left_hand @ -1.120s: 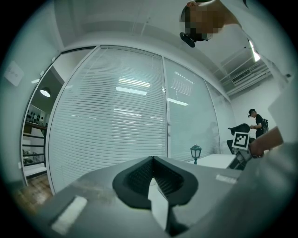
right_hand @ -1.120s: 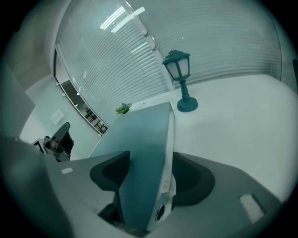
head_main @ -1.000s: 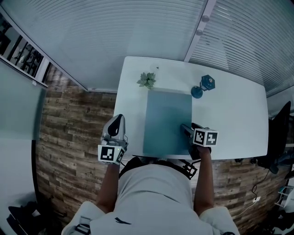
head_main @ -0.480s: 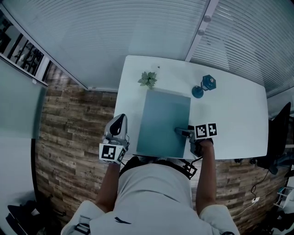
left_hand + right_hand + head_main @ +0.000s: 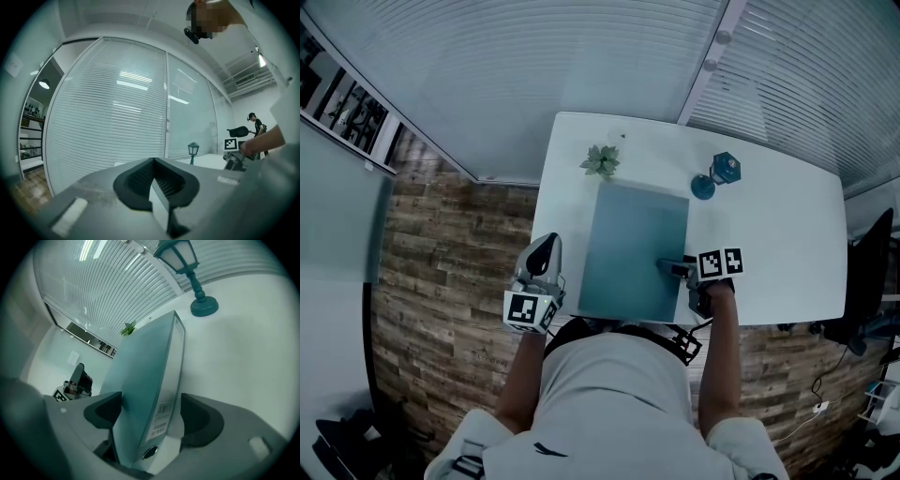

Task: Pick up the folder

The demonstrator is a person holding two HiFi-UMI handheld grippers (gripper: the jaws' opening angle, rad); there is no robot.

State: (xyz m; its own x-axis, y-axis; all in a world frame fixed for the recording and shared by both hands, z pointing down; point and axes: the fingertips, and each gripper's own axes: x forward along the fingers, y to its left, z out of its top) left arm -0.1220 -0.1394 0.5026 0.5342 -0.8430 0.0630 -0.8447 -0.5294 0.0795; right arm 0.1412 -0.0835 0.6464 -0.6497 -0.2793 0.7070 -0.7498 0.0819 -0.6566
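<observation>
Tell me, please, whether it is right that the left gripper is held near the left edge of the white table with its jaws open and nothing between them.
Not quite: the jaws of the left gripper are together, not open, as the left gripper view shows. The rest holds: it is near the left edge of the white table with nothing between them.

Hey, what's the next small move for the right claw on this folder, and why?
Probably close the right claw on the folder. Its jaws have just been opening and now straddle the folder's spine edge, with a gap at one pad, so nothing is gripped yet.
</observation>
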